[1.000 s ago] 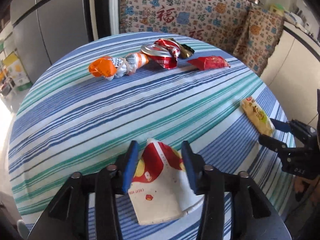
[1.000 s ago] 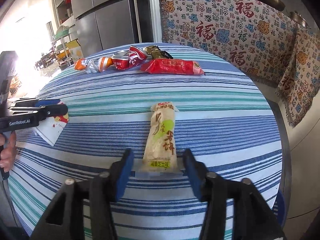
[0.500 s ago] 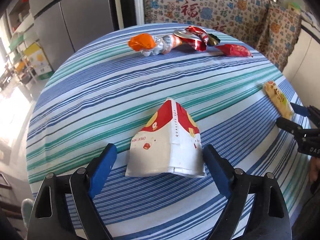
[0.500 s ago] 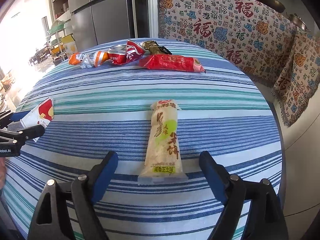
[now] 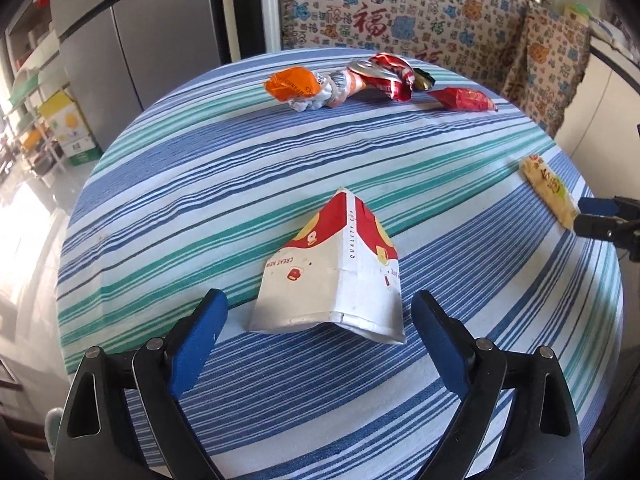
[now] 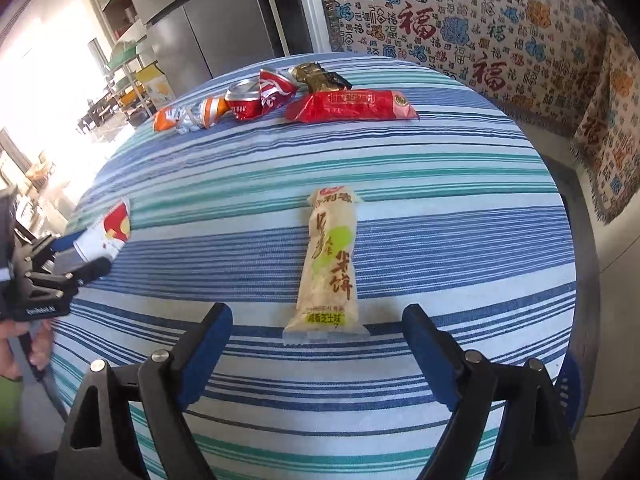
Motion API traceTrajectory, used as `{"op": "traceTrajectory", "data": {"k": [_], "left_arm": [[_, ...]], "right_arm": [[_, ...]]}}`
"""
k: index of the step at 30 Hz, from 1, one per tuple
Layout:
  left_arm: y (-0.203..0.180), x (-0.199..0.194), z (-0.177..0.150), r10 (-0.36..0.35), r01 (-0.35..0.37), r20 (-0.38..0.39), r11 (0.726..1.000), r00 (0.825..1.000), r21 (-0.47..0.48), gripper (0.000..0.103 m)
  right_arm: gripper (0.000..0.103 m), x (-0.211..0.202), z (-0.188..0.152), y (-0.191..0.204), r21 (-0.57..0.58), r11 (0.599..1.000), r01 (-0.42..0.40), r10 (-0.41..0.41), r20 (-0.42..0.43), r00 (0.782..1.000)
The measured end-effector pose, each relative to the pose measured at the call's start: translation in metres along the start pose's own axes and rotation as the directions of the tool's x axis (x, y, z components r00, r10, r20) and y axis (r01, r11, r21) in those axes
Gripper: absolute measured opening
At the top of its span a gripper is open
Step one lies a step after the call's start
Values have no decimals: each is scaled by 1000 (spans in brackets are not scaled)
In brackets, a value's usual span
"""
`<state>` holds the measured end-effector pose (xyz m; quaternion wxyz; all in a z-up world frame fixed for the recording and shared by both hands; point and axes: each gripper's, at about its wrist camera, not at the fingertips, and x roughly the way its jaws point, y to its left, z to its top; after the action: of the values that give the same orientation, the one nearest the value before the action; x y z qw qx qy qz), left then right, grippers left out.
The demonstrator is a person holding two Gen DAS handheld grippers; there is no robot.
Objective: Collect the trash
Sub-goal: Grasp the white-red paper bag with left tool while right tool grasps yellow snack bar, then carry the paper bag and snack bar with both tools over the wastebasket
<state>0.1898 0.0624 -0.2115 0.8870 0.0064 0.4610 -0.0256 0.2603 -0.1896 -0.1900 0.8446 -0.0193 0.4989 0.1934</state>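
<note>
Left wrist view showed my left gripper (image 5: 320, 330) spread wide and empty behind the flattened paper cup (image 5: 334, 268); my right gripper (image 6: 318, 342), equally wide (nothing held), faced the rice-cracker wrapper (image 6: 328, 264). Closing flat risked pinching tablecloth (image 5: 240, 168).

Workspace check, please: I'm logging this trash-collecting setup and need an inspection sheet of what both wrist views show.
Surface: round table under a blue, teal and white striped cloth.
Job's things: flattened paper cup before the left gripper; yellow snack wrapper before the right gripper; at the far edge, orange wrapper, crushed red can, dark gold wrapper, red packet.
Clutter: nothing seen.
Grippers: both open, holding nothing.
Cables: nothing seen.
Surroundings: grey refrigerator, patterned cloth behind the table, shelves at left.
</note>
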Motion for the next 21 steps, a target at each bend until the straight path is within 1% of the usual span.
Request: {"op": "traceTrajectory", "data": {"k": [3,6,8,9,11,12,13,14,15,16,17,18,19,20,21], "left_arm": [[3,1,3,-28,28,-9,999,1000,-18,92],[1,-5,6,-41,41,0,999,999,4,89],[-2,-9,9,-42,42,8,999,999,26,88],[-2,-10,11,-41,41,9,999,999,35,87],[-4,-11,14,-36,35,6,998,999,50,87],[-4,-11,15,-30,30,3,998,1000,57,87],[-5,-11,16,-26,26,-2,998,1000,65,86],[-6,-10,16,-22,23,-7,997,1000,74,84],[-7,-9,16,-21,22,-14,996,1000,82,80],[-7,-8,16,-22,24,-23,996,1000,89,77],[-8,-7,16,-23,26,-29,995,999,95,68],[-9,-5,15,-26,30,-36,994,999,101,56],[-11,-6,15,-26,29,-30,994,999,108,55],[-12,-8,15,-22,24,-20,993,1000,115,46],[-13,-10,16,-24,25,-12,992,1000,122,34]], "right_arm": [[88,0,12,11,-75,996,56,-60,-53,997],[88,2,23,23,-123,989,76,-87,-88,992],[83,6,30,27,-137,987,87,-103,-118,988],[78,9,33,27,-137,987,89,-108,-133,985],[77,16,38,25,-121,988,94,-113,-164,980],[71,19,40,23,-112,989,93,-112,-176,978],[61,21,40,22,-105,991,87,-105,-188,977],[54,23,41,22,-99,992,79,-97,-198,975],[33,24,41,21,-95,993,74,-93,-208,974],[16,24,40,21,-97,992,78,-97,-206,974],[14,23,39,21,-97,992,75,-94,-203,975],[12,21,38,21,-94,993,71,-89,-197,976],[10,18,37,22,-90,994,69,-85,-187,979],[10,14,36,22,-87,994,67,-81,-174,981],[9,9,35,22,-82,994,65,-78,-160,984]]}}
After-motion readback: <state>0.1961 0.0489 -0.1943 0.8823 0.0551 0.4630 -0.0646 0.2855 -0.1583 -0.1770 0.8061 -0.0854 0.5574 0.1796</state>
